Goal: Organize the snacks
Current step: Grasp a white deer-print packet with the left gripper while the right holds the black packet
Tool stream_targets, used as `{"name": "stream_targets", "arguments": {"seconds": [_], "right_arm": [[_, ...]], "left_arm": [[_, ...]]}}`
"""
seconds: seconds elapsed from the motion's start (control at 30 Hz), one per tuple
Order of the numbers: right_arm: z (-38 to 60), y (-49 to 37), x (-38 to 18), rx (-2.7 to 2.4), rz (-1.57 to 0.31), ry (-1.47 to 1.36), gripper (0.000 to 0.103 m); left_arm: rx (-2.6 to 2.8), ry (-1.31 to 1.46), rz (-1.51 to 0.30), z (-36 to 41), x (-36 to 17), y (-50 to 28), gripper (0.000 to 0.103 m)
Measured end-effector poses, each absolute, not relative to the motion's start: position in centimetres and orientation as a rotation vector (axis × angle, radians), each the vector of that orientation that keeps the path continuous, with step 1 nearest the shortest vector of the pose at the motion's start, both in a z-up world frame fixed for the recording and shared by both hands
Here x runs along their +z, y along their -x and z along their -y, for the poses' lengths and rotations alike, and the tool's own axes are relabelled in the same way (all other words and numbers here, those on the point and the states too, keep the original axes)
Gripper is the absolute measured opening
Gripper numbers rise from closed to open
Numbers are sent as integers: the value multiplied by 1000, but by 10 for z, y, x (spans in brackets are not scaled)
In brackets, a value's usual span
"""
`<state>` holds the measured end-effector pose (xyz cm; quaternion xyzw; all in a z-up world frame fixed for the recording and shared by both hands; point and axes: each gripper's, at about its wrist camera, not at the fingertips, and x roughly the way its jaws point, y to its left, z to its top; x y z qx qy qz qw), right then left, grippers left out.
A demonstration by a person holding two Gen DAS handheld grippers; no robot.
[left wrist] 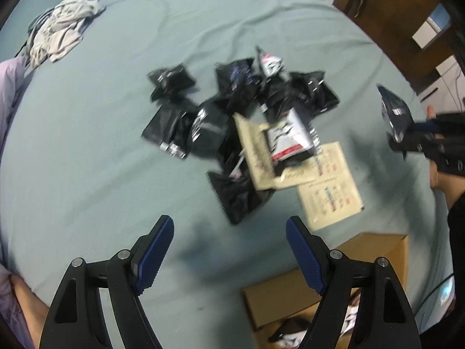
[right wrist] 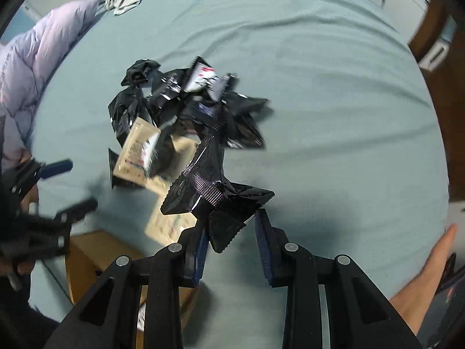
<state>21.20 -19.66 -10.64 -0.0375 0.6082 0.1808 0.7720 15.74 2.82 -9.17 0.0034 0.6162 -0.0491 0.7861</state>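
A heap of black snack packets [left wrist: 232,110] lies mid-bed on the pale blue sheet, mixed with white-and-red packets [left wrist: 287,136] and flat beige sachets [left wrist: 331,186]. My left gripper [left wrist: 229,232] hovers open above the sheet just short of the heap, with nothing between its blue pads. My right gripper [right wrist: 232,226] is shut on one crumpled black packet [right wrist: 215,192], held clear of the bed; in the left wrist view this packet [left wrist: 395,113] hangs at the right edge. A cardboard box [left wrist: 377,250] sits at the near right with several packets inside.
The box [right wrist: 84,250] lies below my left gripper [right wrist: 72,186] in the right wrist view. A crumpled grey cloth [left wrist: 61,29] and a lilac padded jacket [right wrist: 37,67] lie at the far left. Wooden furniture [left wrist: 392,14] borders the bed. A person's bare limb [right wrist: 421,276] rests at the right.
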Motion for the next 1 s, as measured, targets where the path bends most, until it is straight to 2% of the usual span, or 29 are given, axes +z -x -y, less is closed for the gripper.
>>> {"name": "stream_targets", "arguments": {"seconds": [0.2,0.33,0.47,0.7,0.73,0.77,0.8,1.0], "right_arm": [[229,-192,-99,371,-1346,33,29],[231,-182,-95,368,-1352,72,29],[233,-176,-94,379,-1354,67,29],[242,-164,-97,409,-1377,69,29],[243,-164,-99,401,-1381,73,29],[245,-164,-99,392,-1379,73,29],[245,-165,-99,386,-1376,70,29],[246,-166,-77,369,-1329,49,29]], "left_arm": [[-173,-133,-1271,11,-85,-172,81],[-179,-269,-1239,42,-99,-193,85],[-162,-193,-1306,47,-125,-219,85],[-152,-248,-1288,60,-137,-241,84],[-162,-237,-1291,60,-137,-243,74],[-170,-231,-1297,59,-137,-245,45],[-181,-226,-1320,59,-139,-247,31],[-113,-125,-1351,31,-119,-233,32]]}}
